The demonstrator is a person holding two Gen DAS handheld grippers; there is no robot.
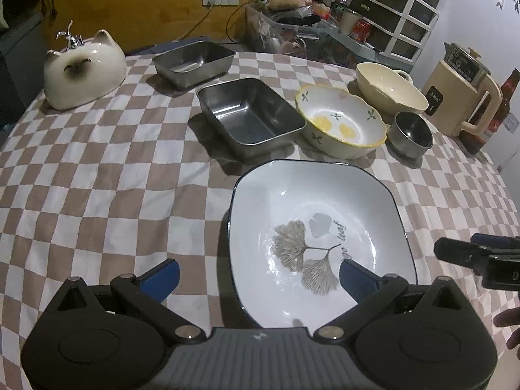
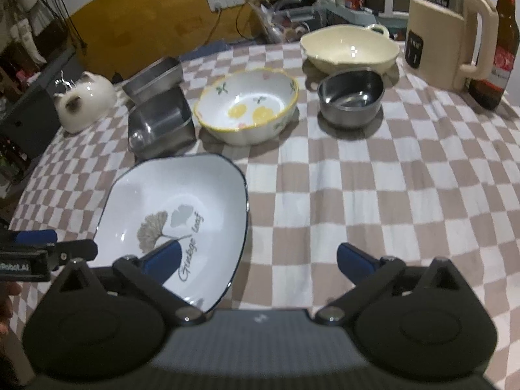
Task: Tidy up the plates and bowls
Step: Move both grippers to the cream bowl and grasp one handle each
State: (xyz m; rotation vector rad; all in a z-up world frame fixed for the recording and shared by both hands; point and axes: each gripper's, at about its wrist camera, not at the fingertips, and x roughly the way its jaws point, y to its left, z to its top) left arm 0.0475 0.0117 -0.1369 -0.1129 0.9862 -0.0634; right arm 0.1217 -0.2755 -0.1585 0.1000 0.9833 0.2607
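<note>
I see a white square plate (image 1: 320,237) with dark rim and leaf print, flat at lower centre of the counter (image 1: 113,178). Left tool (image 1: 260,273) and right tool (image 2: 258,260) both stand wide, holding nothing.

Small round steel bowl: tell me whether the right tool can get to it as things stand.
Probably yes. The right tool is open and empty, and only bare checked cloth lies between it and the small round steel bowl. The ginkgo plate sits off to the left, out of that path.

Right claw (image 2: 258,261) spread wide; left finger over ginkgo plate (image 2: 182,208).
</note>
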